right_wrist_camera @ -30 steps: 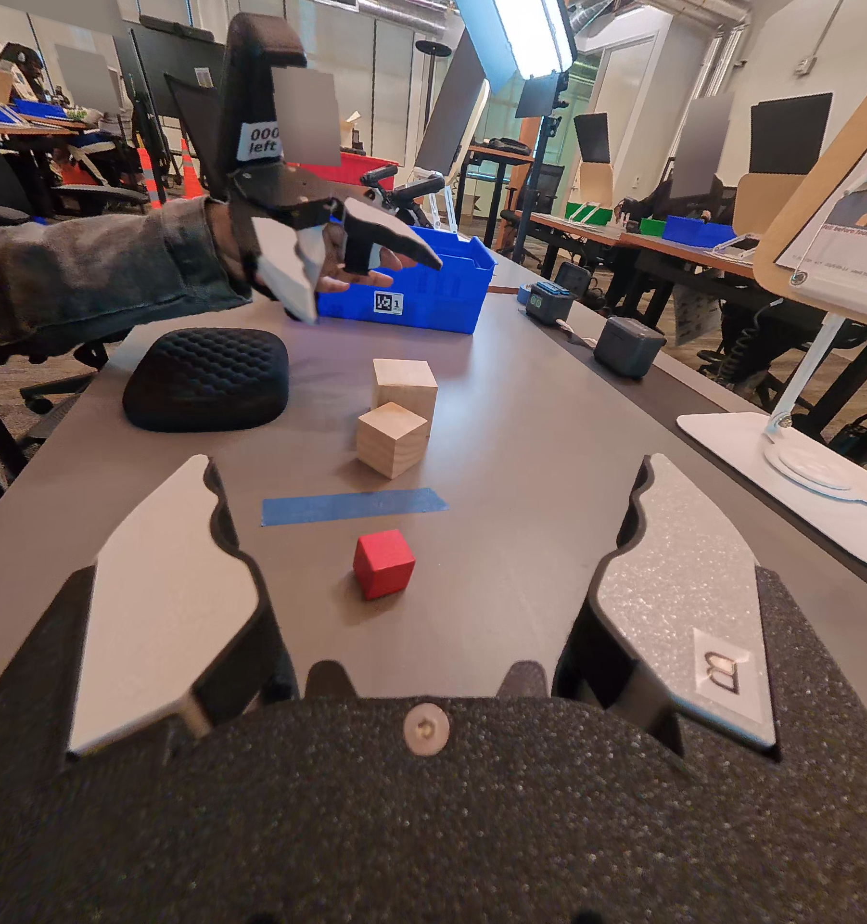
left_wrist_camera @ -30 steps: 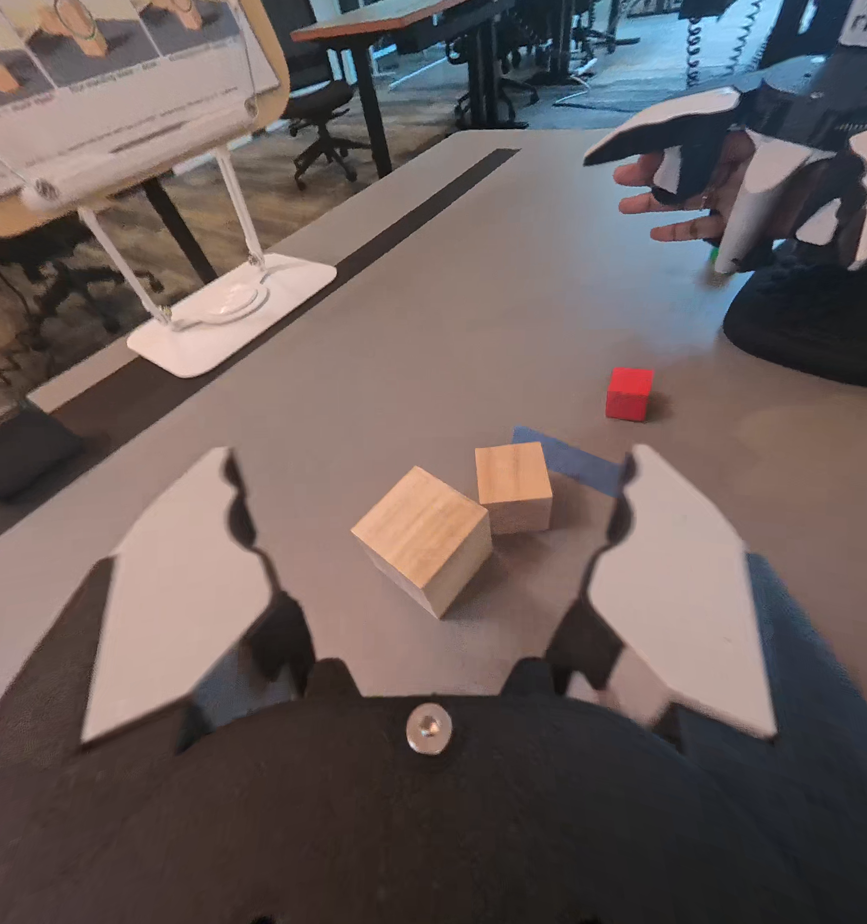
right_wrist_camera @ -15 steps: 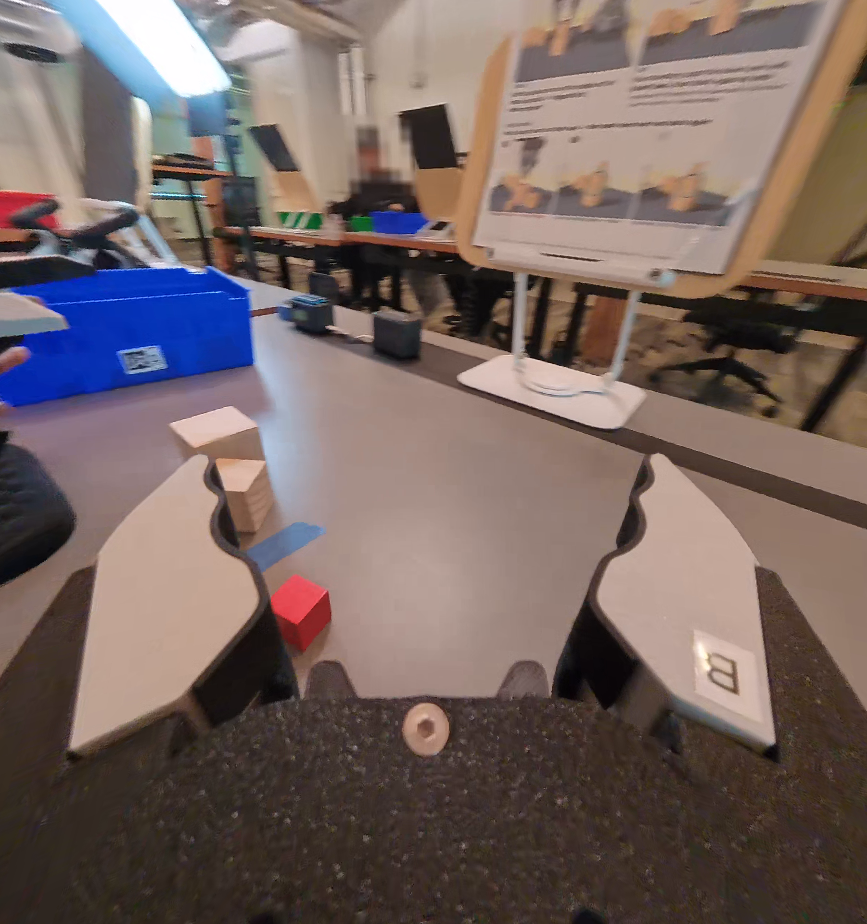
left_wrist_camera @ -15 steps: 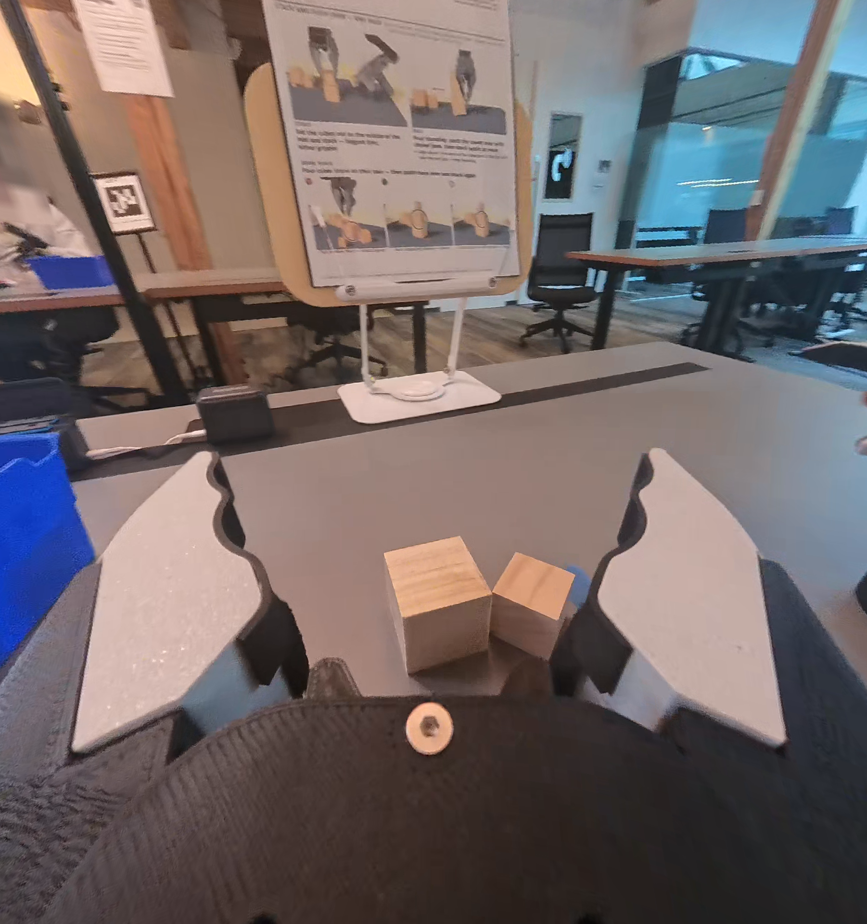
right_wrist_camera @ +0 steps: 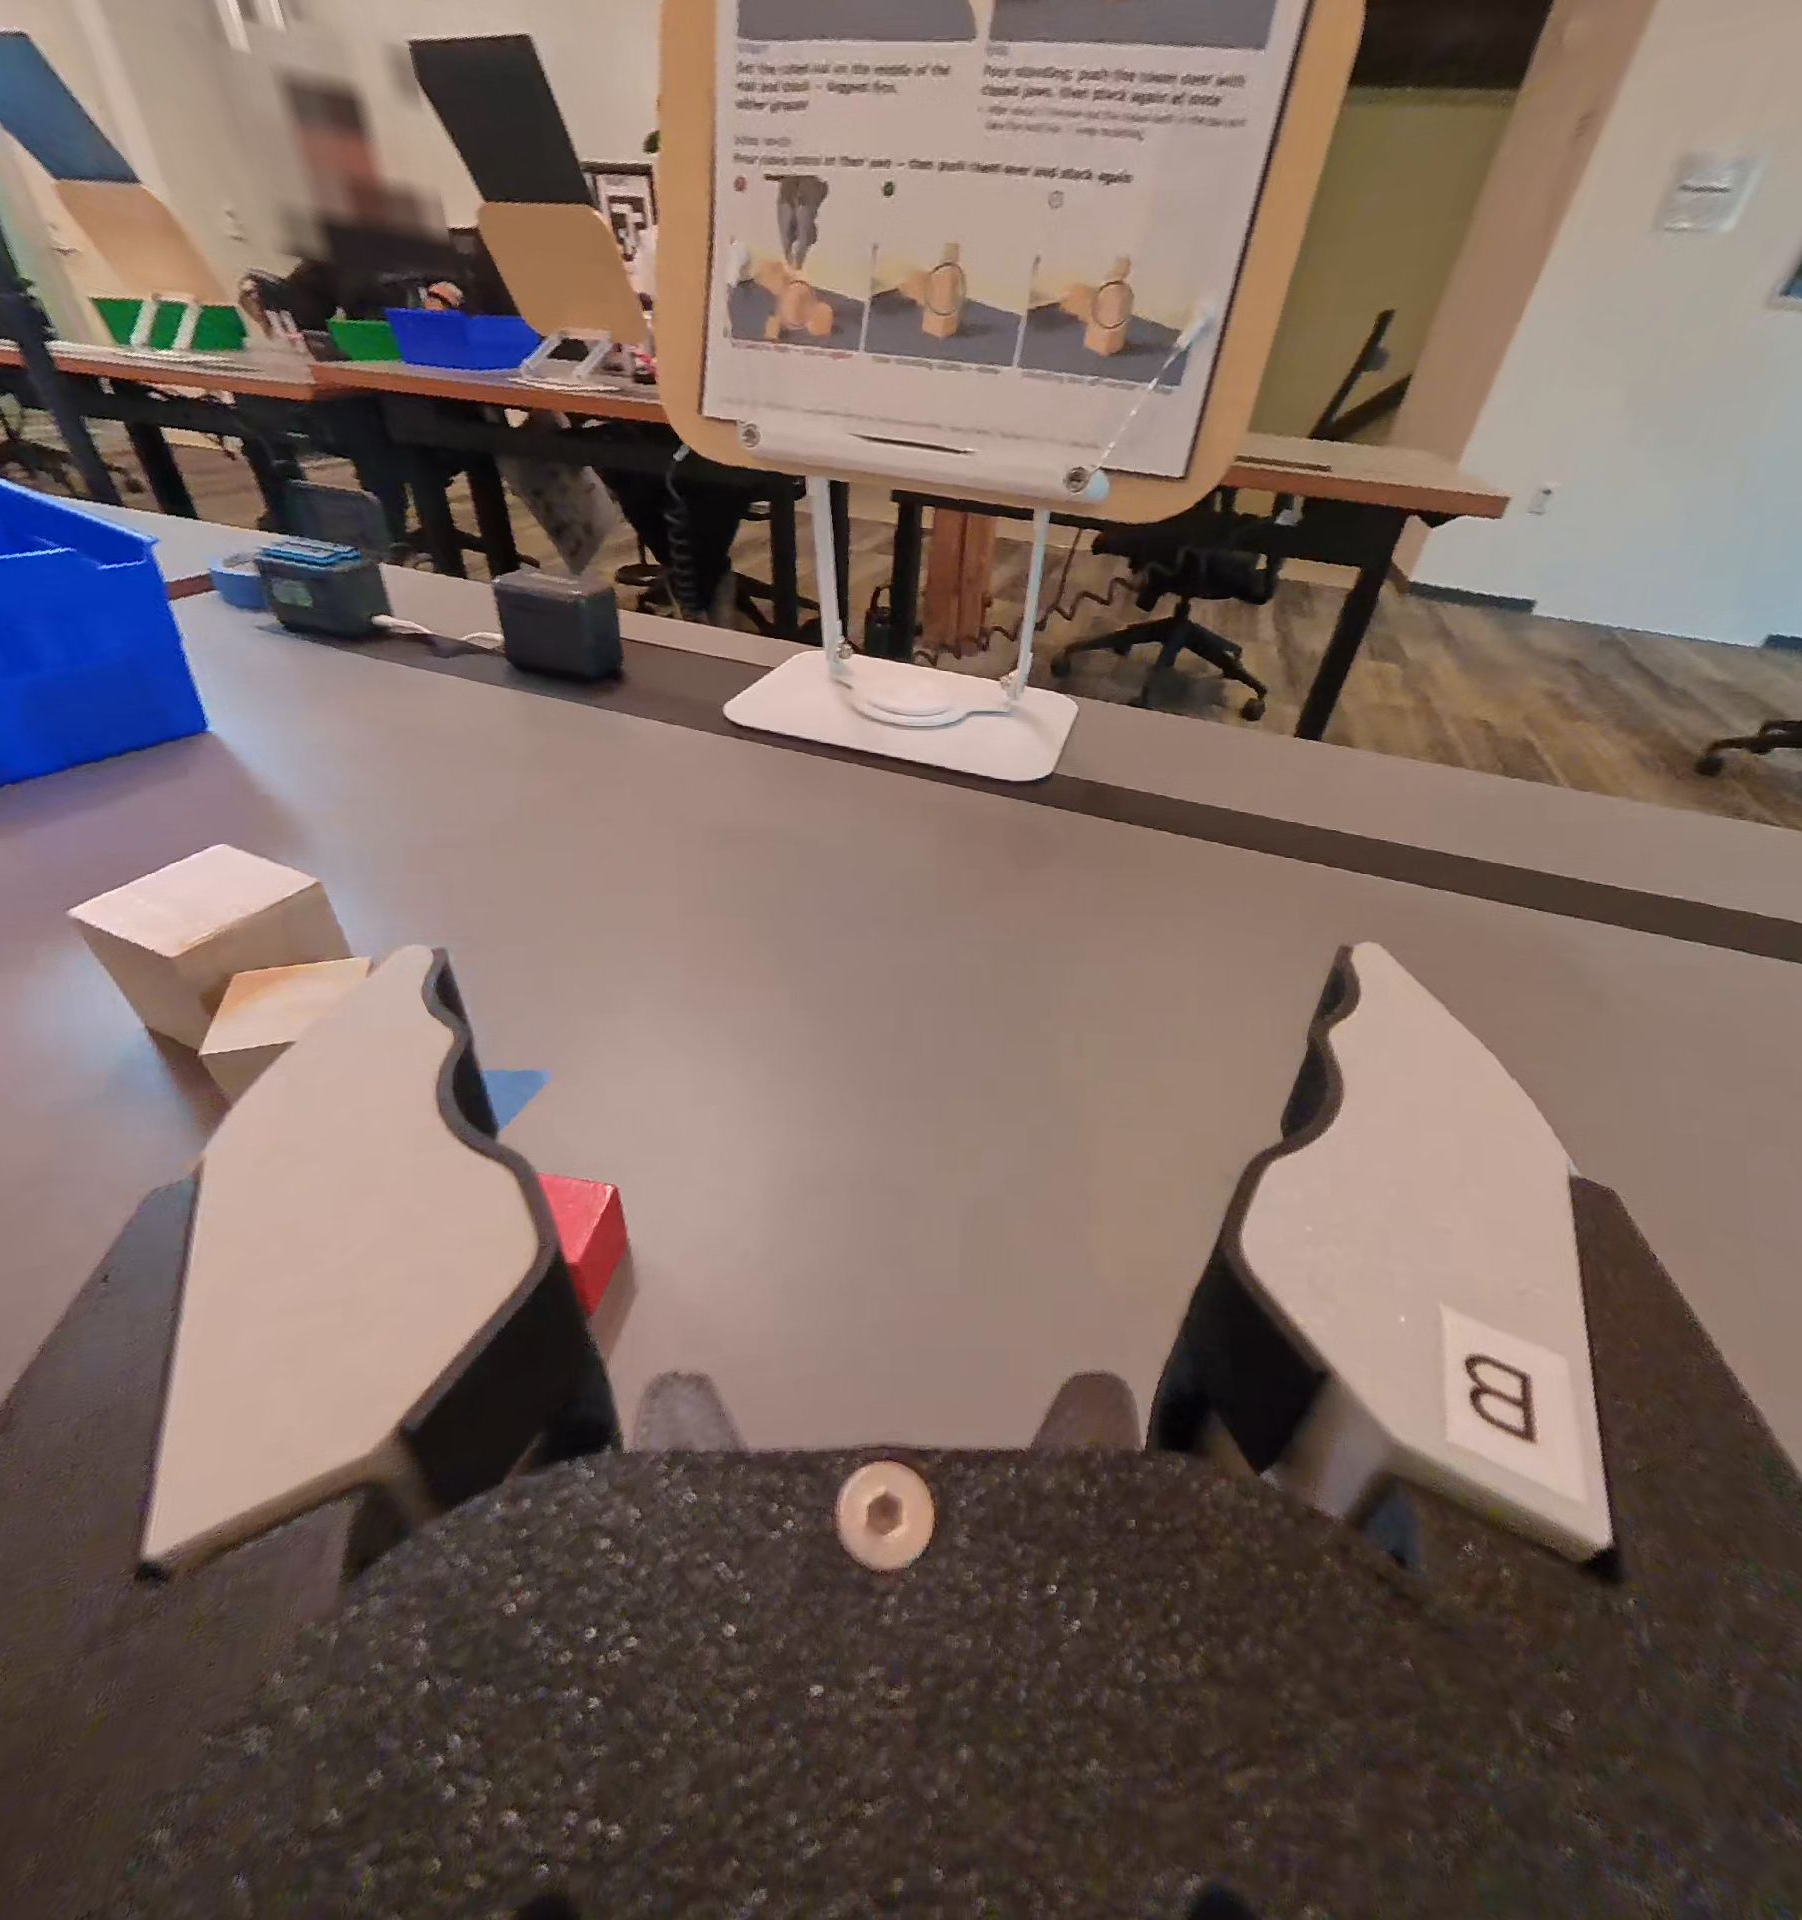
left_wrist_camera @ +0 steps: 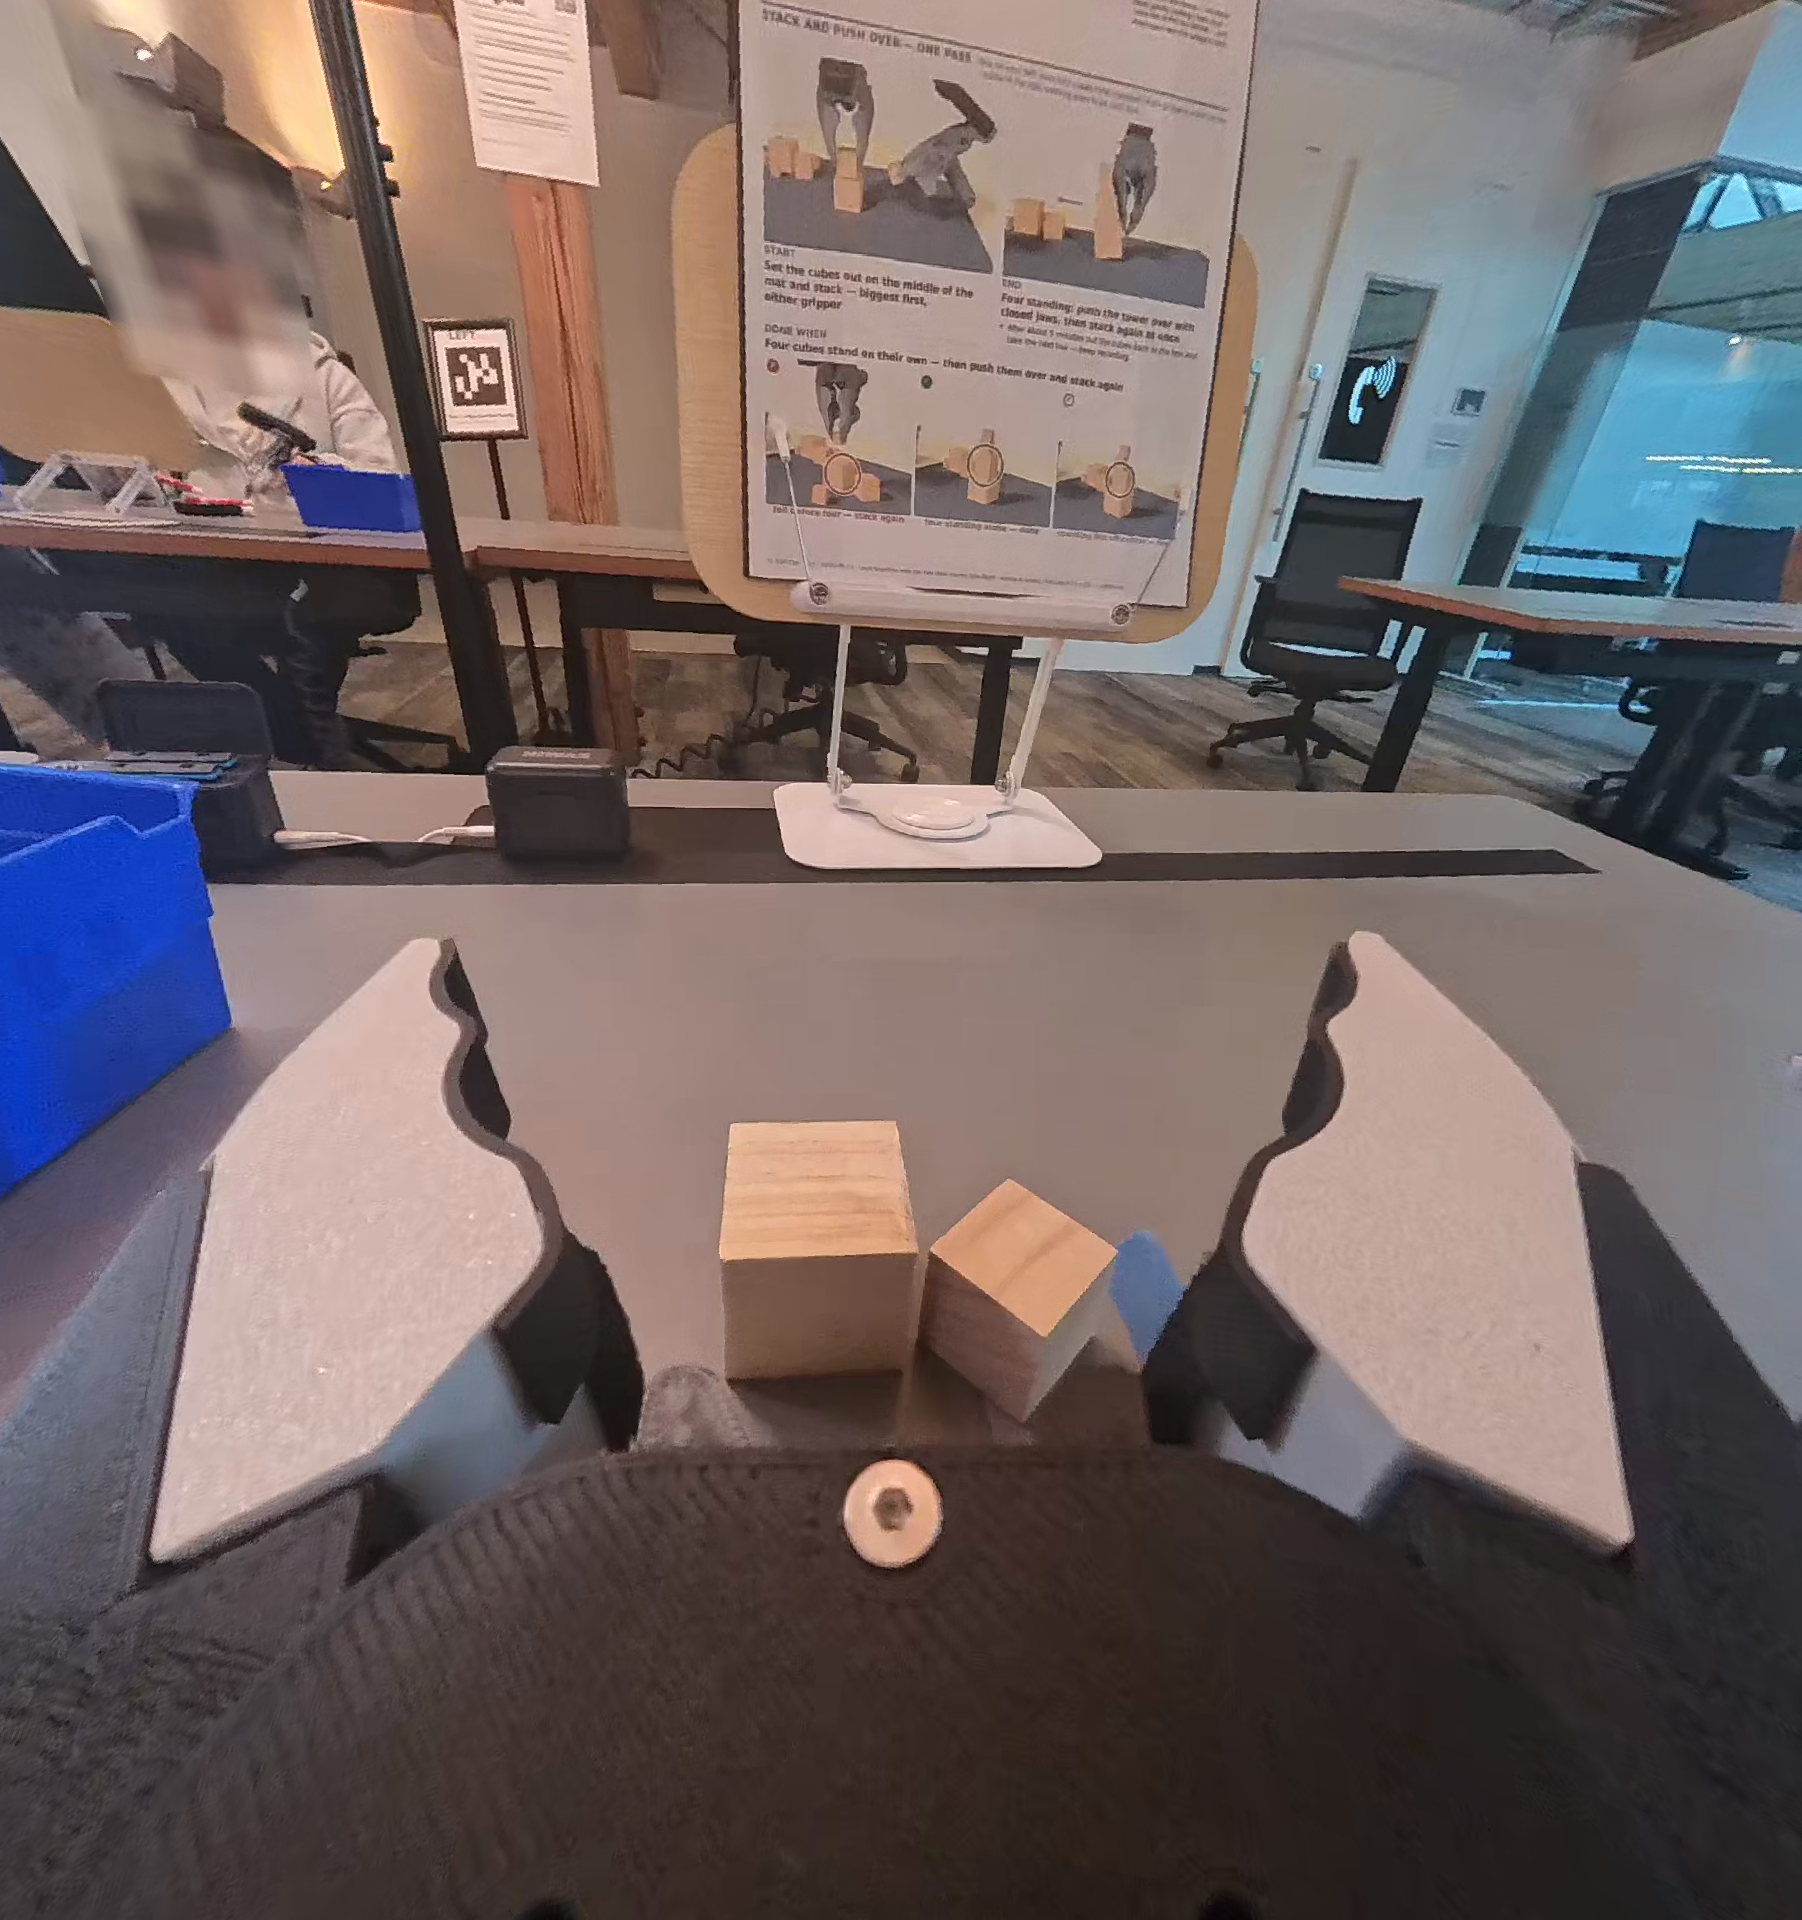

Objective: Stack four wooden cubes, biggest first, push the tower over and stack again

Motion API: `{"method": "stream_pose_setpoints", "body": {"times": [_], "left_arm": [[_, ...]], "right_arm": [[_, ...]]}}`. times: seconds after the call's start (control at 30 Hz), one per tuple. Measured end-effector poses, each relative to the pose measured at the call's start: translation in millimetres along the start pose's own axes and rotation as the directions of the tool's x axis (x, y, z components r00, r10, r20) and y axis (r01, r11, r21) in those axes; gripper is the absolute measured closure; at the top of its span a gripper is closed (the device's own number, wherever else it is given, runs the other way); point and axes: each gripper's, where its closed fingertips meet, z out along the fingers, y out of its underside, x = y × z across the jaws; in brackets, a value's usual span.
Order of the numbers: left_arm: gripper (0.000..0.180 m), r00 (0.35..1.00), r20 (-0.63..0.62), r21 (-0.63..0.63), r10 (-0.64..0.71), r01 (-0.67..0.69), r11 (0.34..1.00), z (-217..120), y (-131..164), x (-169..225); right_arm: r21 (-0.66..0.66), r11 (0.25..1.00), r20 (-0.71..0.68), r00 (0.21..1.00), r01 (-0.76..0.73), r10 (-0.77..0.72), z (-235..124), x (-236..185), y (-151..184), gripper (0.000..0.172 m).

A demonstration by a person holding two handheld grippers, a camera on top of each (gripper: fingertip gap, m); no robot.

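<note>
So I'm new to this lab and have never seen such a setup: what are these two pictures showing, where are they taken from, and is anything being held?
No robot arm here: a person holds hand tongs, one in each hand, each with a camera looking forward along its two fingers. One picture is from the left tongs, the other from the right tongs. Both stand wide open and hold nothing. On the grey table lie a bigger wooden cube and a smaller wooden cube side by side between the left fingers, untouched, plus a red cube, a strip of blue tape, a blue bin and an instruction board on a white stand.
</note>
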Motion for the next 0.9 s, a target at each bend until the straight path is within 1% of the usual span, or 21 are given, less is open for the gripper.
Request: {"method": "stream_pose_setpoints", "body": {"times": [0.07, 0.2, 0.3, 0.4, 0.53, 0.7, 0.9], "left_arm": [[0.035, 1.0, -0.007, 0.01, -0.003, 0.003, 1.0, -2.0, -2.5, 4.0], [0.035, 0.999, -0.031, 0.006, 0.006, -0.006, 1.0, -2.6, -5.9, 15.0], [0.036, 0.999, -0.032, -0.008, 0.014, -0.014, 1.0, -0.9, 0.4, 20.0], [0.036, 0.998, -0.057, -0.029, -0.011, 0.009, 1.0, -3.8, 7.3, 28.8], [0.036, 0.999, -0.032, 0.003, 0.031, -0.031, 1.0, -16.4, 4.4, 28.8], [0.036, 0.999, -0.026, -0.007, 0.036, -0.036, 0.999, -33.0, 6.5, 27.6], [0.037, 0.999, -0.022, -0.042, 0.036, -0.037, 0.998, -61.0, 18.9, 29.8]], "right_arm": [[0.001, 1.0, -0.031, 0.999, -0.011, 0.011, -3.1, 4.5, -1.7, 0.025], [-0.015, 0.999, -0.035, 0.999, -0.034, 0.034, -6.7, 4.5, -4.6, 0.025], [-0.028, 0.999, -0.031, 0.999, -0.024, 0.023, -6.9, 1.5, -2.2, 0.025], [-0.026, 0.999, -0.03, 0.999, -0.021, 0.02, -8.7, -3.2, 2.1, 0.025], [-0.027, 1.0, -0.013, 1.0, 0.004, -0.004, -13.6, -15.2, 1.1, 0.025], [-0.044, 0.999, 0.003, 1.0, 0.015, -0.015, -22.9, -27.4, 6.5, 0.025], [-0.075, 0.997, -0.013, 1.0, 0.004, -0.005, -50.7, -33.2, 24.2, 0.025]]}}
